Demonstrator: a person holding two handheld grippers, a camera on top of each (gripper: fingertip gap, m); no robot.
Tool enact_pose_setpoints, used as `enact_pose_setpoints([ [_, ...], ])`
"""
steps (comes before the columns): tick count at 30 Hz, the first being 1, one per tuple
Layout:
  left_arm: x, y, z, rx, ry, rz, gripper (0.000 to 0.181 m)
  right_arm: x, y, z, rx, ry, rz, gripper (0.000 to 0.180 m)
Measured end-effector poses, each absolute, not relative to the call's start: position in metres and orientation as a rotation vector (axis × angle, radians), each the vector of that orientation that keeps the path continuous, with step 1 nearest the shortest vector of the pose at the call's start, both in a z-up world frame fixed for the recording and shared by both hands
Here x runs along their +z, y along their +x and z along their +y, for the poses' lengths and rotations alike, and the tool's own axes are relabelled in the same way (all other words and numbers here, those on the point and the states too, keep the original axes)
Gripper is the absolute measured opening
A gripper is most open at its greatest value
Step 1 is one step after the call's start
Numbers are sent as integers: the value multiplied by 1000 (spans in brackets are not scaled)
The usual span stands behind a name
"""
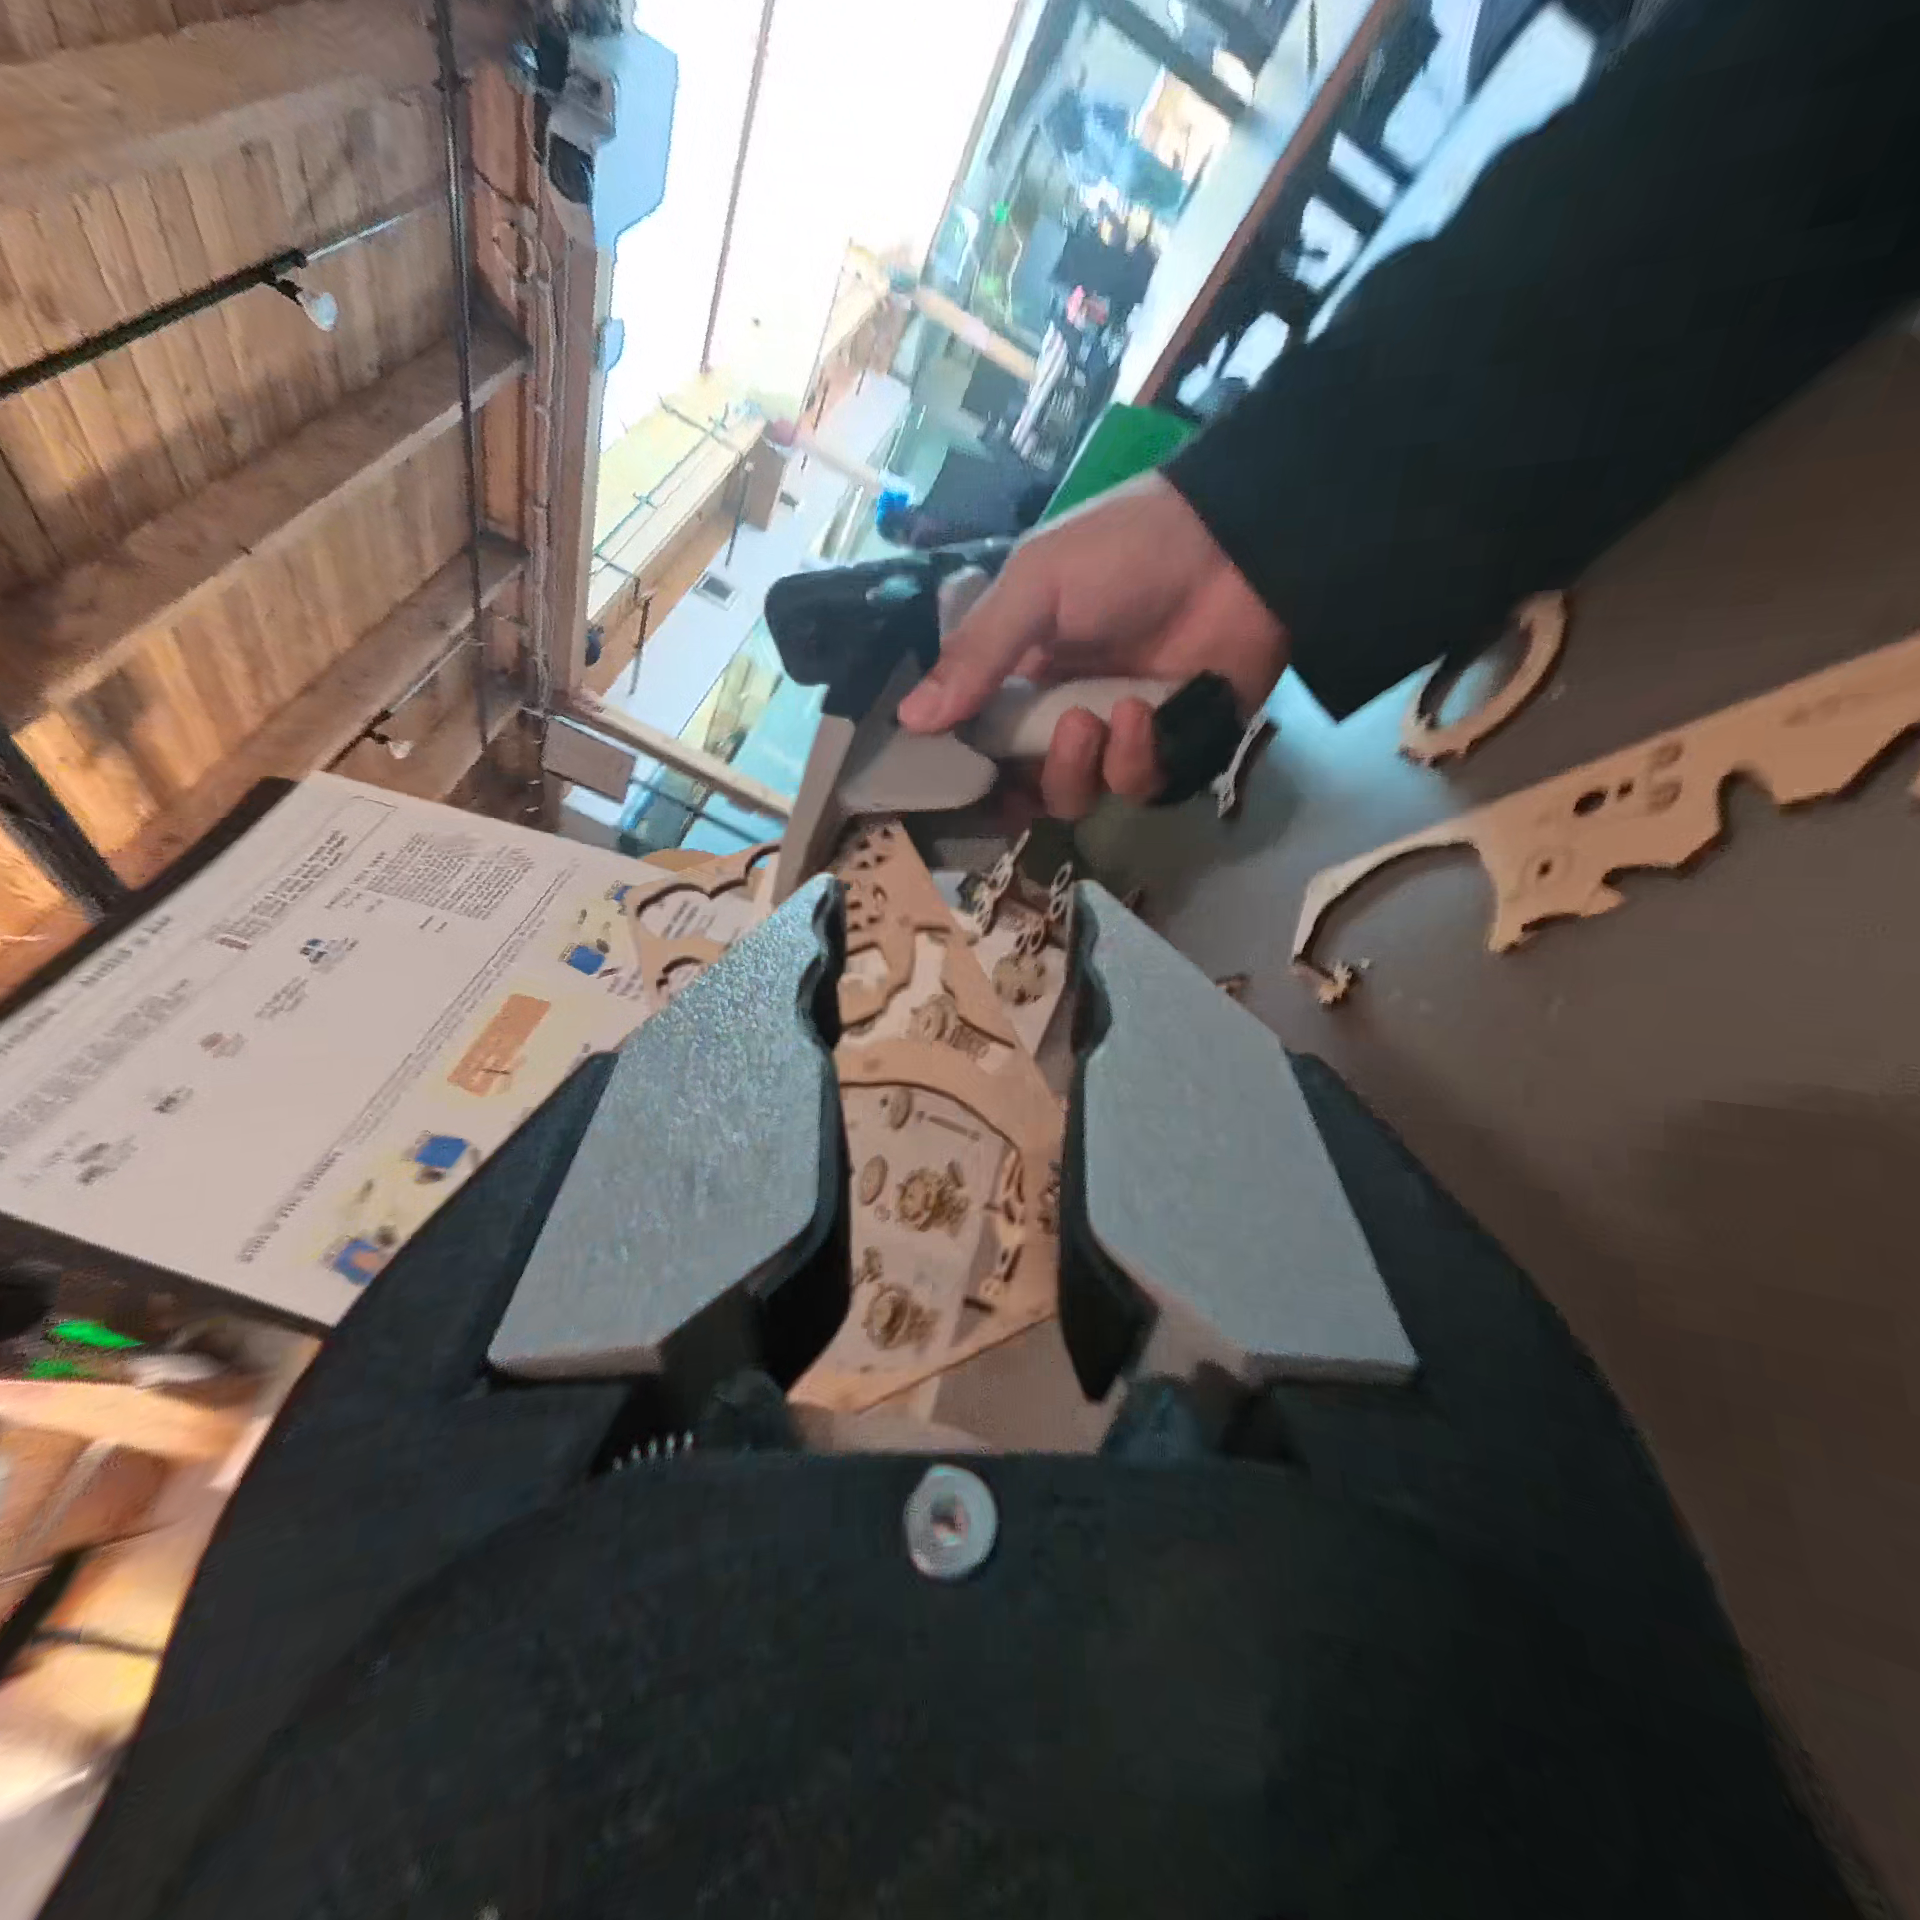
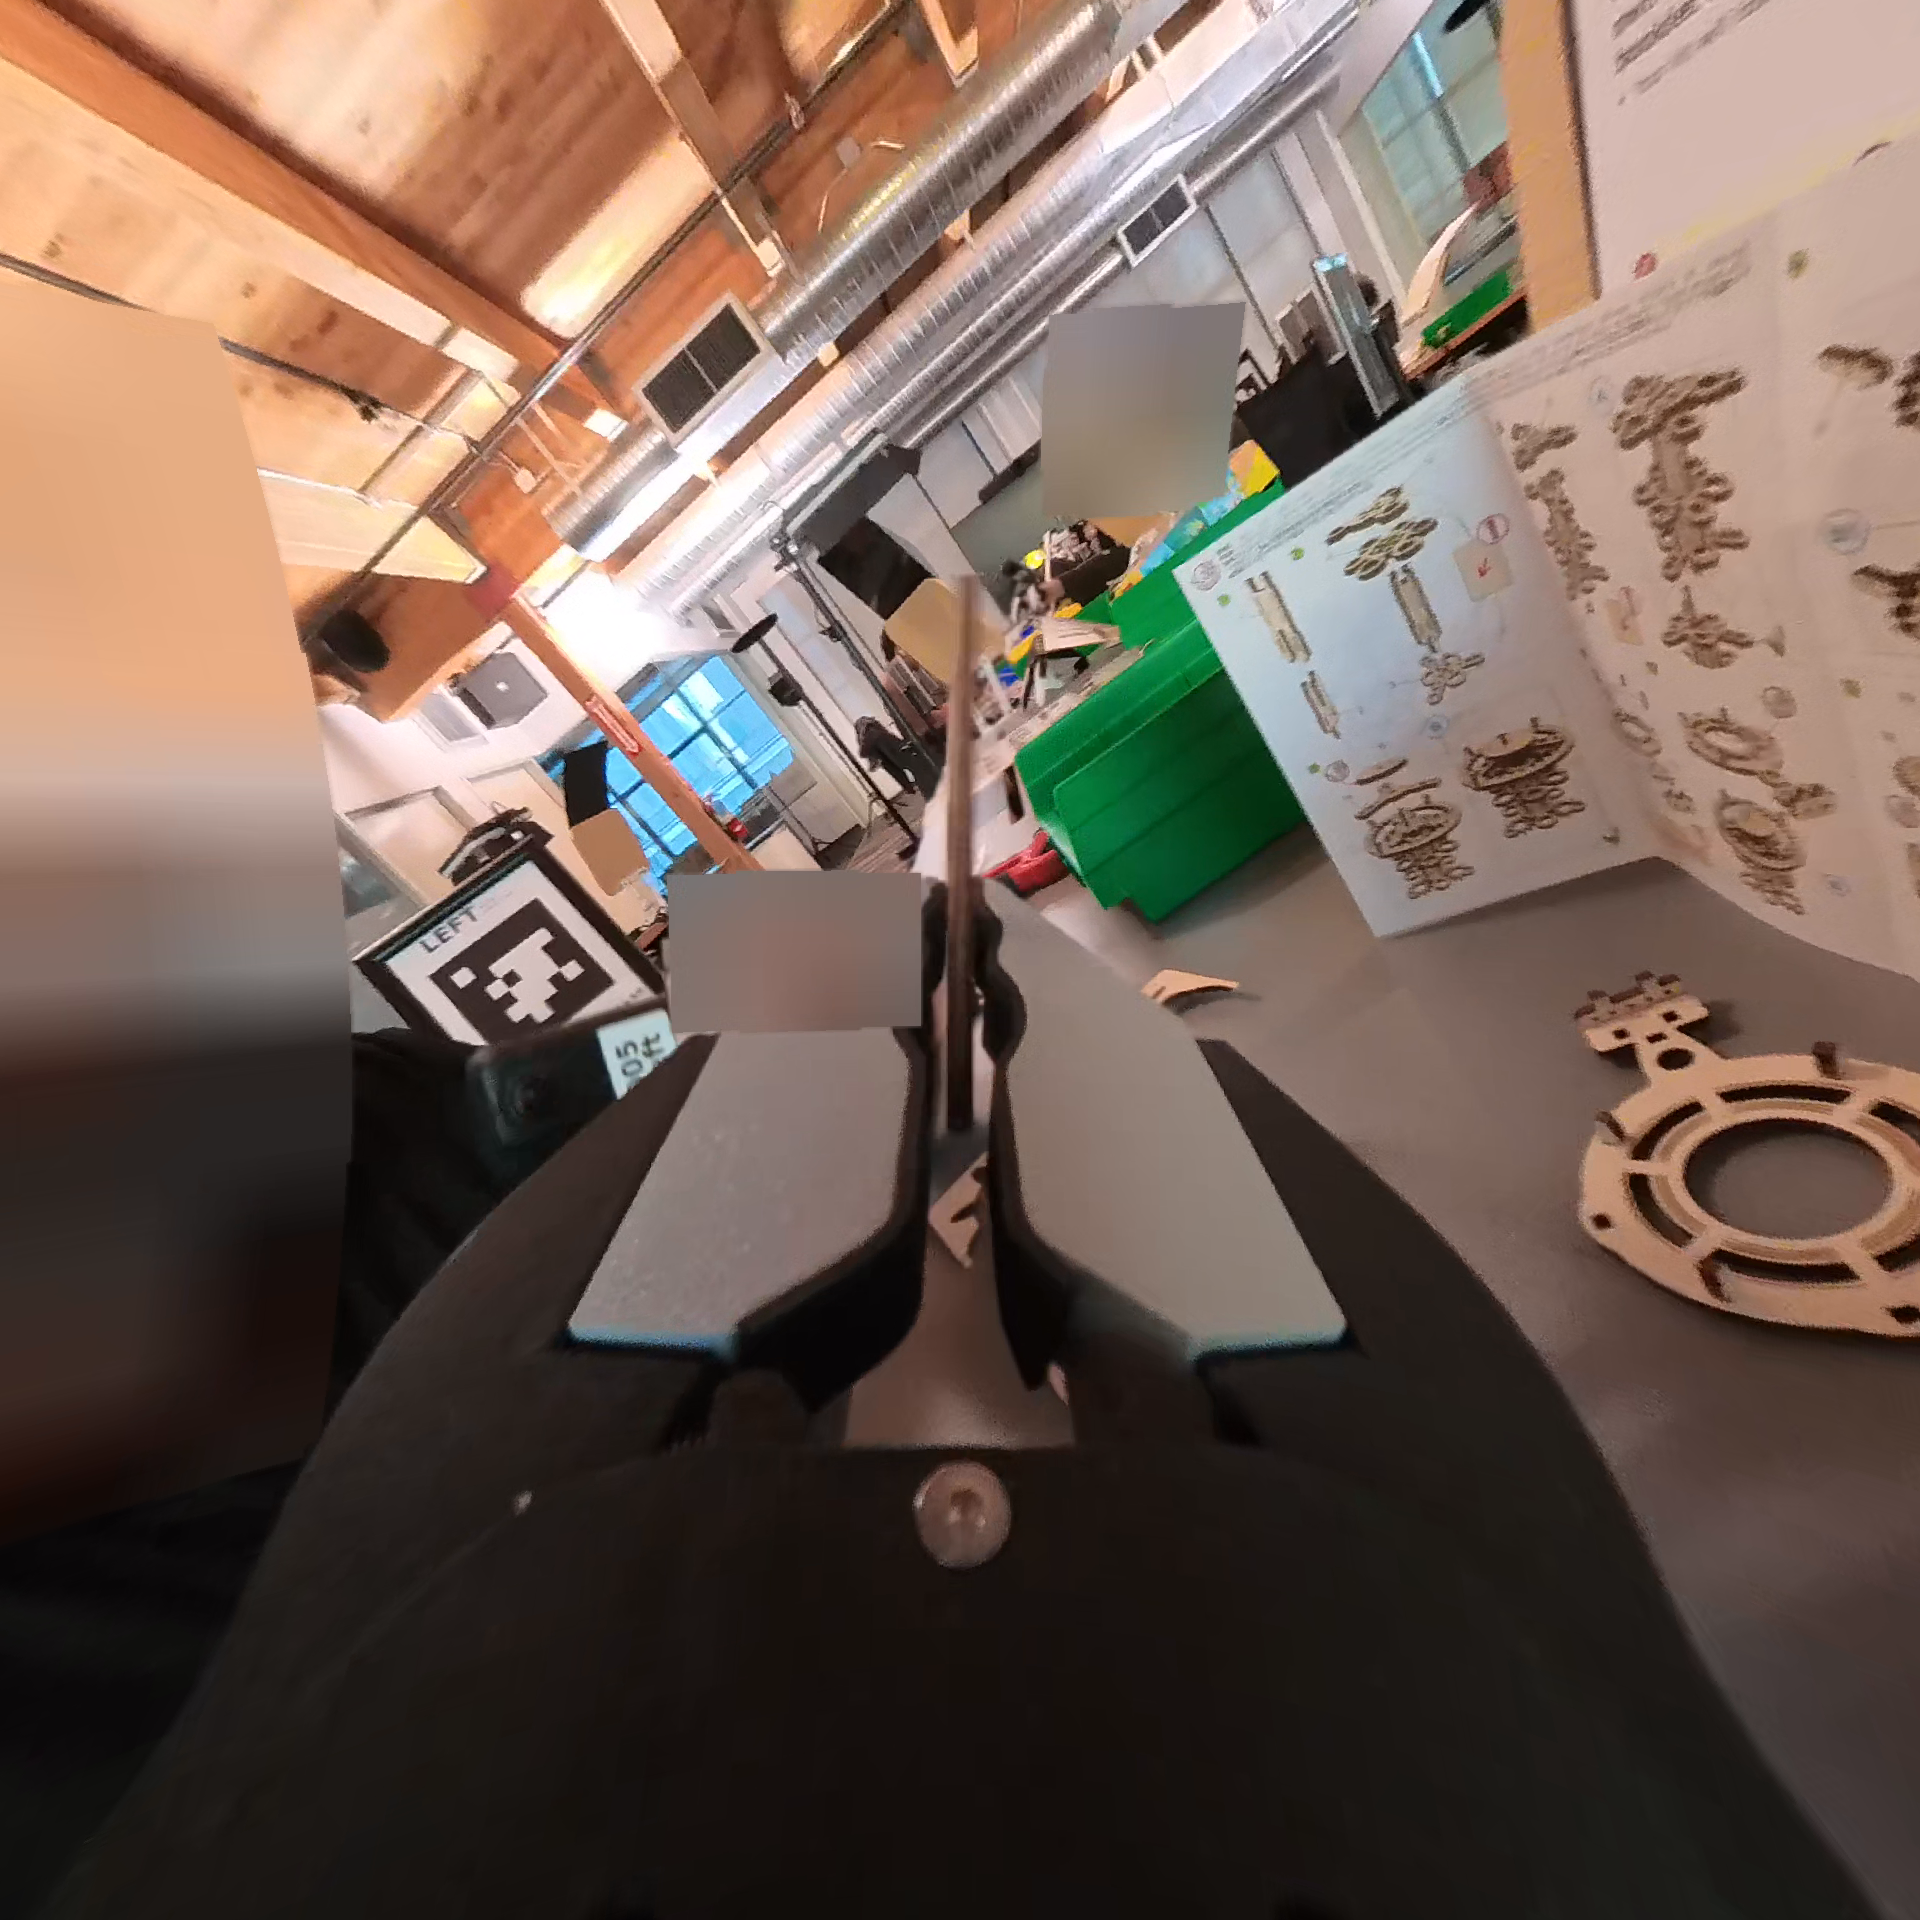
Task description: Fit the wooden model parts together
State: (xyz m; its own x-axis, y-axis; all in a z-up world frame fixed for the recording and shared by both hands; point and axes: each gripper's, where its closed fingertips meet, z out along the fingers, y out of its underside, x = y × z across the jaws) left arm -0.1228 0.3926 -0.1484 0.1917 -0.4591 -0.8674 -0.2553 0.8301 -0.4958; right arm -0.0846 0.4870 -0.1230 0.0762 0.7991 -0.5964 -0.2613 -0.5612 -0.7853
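My right gripper point(image 2: 961, 940) is shut on a thin wooden parts sheet point(image 2: 962, 748), seen edge-on and standing upright between the jaws. In the left wrist view the same sheet point(image 1: 935, 1122) shows face-on, tan with laser-cut gears. A hand point(image 1: 1101, 623) holds the right gripper point(image 1: 868, 800) at the sheet's far end. My left gripper point(image 1: 951, 935) is open, one finger on each side of the sheet with a gap to it. A round wooden ring part point(image 2: 1756, 1174) lies on the table at the right.
The table point(image 1: 1610, 1299) is dark grey. Leftover wooden frame pieces point(image 1: 1621, 800) lie at the right. An instruction sheet point(image 1: 312, 1018) lies at the left; it also shows in the right wrist view point(image 2: 1455, 675). Green bins point(image 2: 1143, 800) stand behind it.
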Motion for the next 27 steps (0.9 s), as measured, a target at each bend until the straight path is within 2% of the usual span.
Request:
enact_pose_setpoints([
  [3,-134,-136,395,-380,-712,1356,31,-128,-81,491,1544,-1565,-569,0],
  [5,-119,-146,426,-431,-877,1209,24,-129,-84,488,1567,-1569,-585,0],
  [8,-132,-156,470,-503,-1192,1110,38,-134,-94,483,1589,-1597,-631,0],
  [11,-157,-150,477,-704,-1436,1118,48,-140,-106,476,1590,-1629,-699,0],
  [12,-162,-147,473,-783,-1471,1131,44,-142,-110,473,1595,-1637,-721,0],
  [15,-165,-141,462,-984,-1511,1138,15,-148,-121,466,1604,-1662,-779,0],
  [18,-160,-143,457,-1205,-1565,1092,0,-147,-120,471,1607,-1659,-740,6],
  [22,-160,-149,467,-1319,-1619,994,0,-131,-98,482,1663,-1576,-597,22],
  [27,-159,-151,471,-1440,-1638,922,0,-124,-83,491,1646,-1539,-518,22],
])
